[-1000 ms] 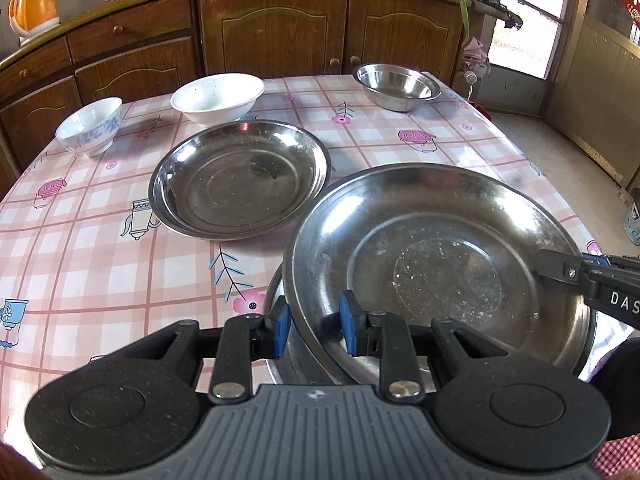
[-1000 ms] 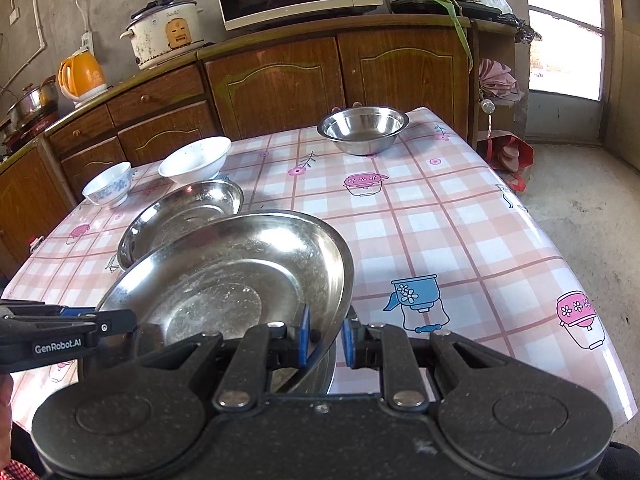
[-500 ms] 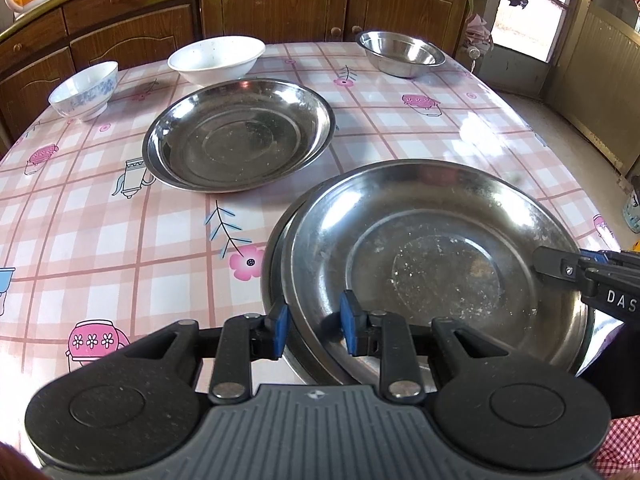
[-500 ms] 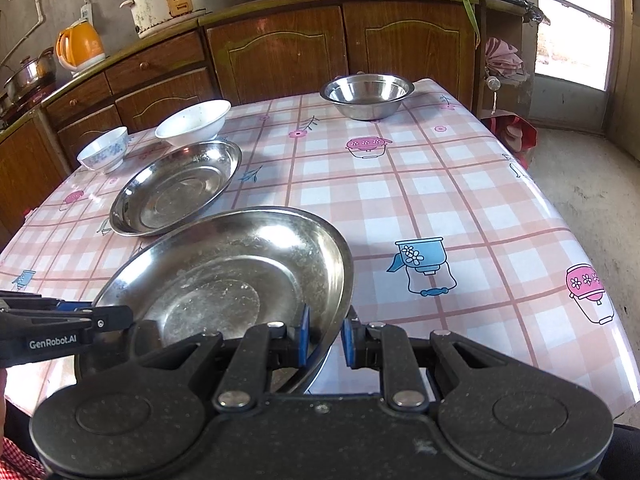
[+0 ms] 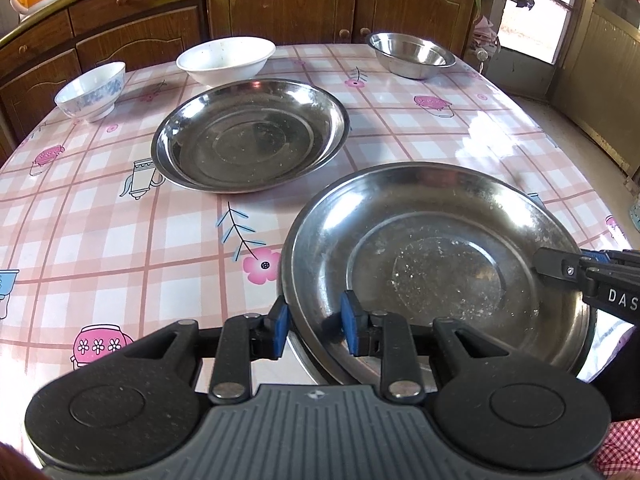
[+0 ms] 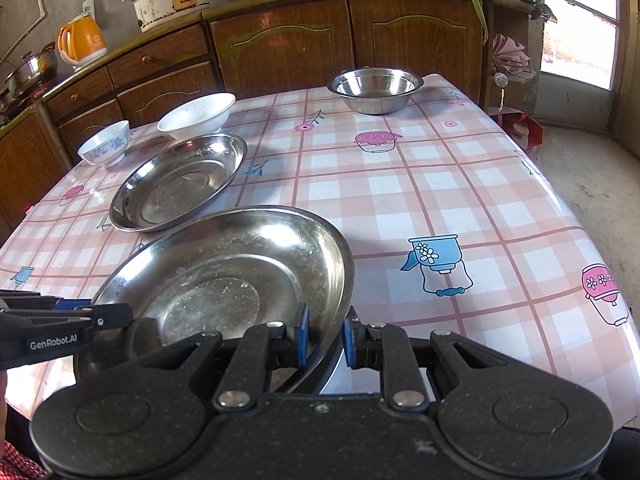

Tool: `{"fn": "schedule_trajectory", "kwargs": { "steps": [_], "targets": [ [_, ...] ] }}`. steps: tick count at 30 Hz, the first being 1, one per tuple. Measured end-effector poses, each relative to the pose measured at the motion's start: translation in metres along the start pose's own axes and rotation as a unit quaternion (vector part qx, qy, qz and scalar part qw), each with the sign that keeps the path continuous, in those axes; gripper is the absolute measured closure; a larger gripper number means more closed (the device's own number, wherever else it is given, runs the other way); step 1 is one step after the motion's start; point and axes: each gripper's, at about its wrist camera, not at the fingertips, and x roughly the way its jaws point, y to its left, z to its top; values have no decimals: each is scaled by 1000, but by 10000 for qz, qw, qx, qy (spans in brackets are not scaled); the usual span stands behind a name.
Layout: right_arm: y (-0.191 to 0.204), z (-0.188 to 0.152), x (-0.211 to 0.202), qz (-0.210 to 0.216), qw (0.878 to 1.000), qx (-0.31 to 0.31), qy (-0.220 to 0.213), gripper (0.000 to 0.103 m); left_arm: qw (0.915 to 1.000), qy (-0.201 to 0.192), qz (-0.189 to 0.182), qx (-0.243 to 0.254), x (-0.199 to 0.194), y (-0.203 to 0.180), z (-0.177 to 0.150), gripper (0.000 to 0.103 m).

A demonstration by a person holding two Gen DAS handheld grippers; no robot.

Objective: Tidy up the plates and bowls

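Left wrist view: left gripper (image 5: 312, 322) clamps the steel plate (image 5: 436, 268) at its near-left rim. Right gripper (image 6: 325, 334) clamps the opposite rim; plate lies between both.

On the table (image 6: 460, 184), three bowls (image 6: 197, 117) stand behind two plates (image 6: 180, 182).

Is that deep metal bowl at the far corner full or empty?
Empty: the steel bowl shows only bare shiny metal inside, standing upright on the table.

Both wrist views face one near plate (image 5: 440, 264).
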Motion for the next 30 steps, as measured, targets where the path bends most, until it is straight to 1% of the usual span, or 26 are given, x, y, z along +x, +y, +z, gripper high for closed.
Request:
{"fn": "schedule_trajectory", "kwargs": {
  "steps": [4,7,14,20,25,28,30],
  "targets": [
    [5,0,3,11,10000,-71,9,80,9999,33,131,104,4,1,-2,73],
    [8,-1,5,-31,9999,-154,5,80,9999,107,40,-12,9,6,-3,73],
    [10,-1,8,-59,9998,-188,27,80,9999,156,-27,-64,15,6,-5,73],
    [11,-1,8,-79,9997,-245,35,79,9999,119,-41,-30,16,6,-6,72],
    [13,-2,7,-100,9993,-339,73,77,9999,104,-41,8,16,7,-6,71],
    [13,-2,6,-204,9990,-390,62,73,9999,142,-22,8,17,8,-6,70],
    [10,-1,4,-252,9990,-370,7,73,9999,152,-16,7,18,8,-7,70]
  ]
}}
